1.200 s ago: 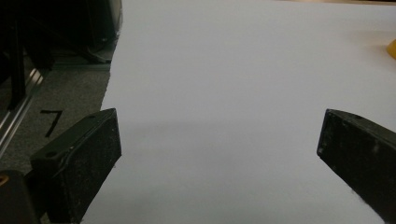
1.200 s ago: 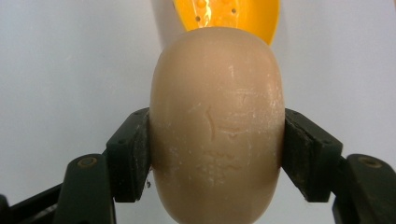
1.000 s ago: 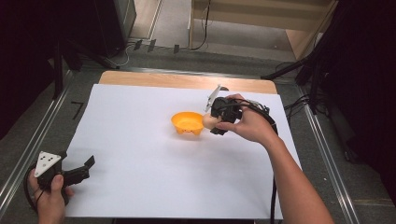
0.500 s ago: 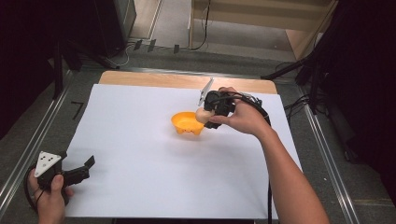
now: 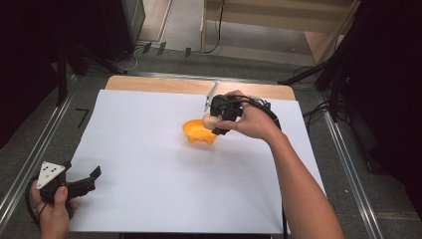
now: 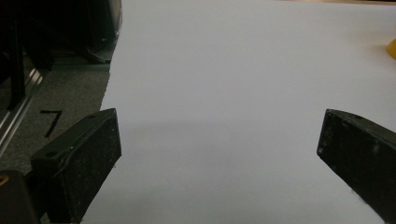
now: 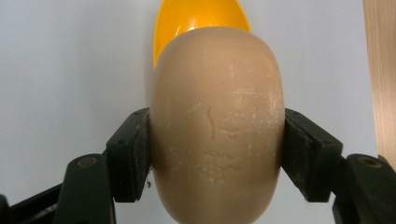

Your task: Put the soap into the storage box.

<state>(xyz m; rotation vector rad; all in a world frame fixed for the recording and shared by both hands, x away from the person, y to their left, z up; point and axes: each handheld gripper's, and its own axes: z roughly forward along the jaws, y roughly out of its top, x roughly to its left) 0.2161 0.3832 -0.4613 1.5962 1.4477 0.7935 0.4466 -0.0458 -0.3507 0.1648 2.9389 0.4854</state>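
The right gripper clenched a tan egg, both jaws pressed to its sides, just above the far rim of the orange bowl. The right hand wrapped the gripper, forearm stretched from the near edge toward the bowl. Well apart from the bowl, at the near left corner of the white sheet, the left gripper lay released, jaws wide, in the left hand.
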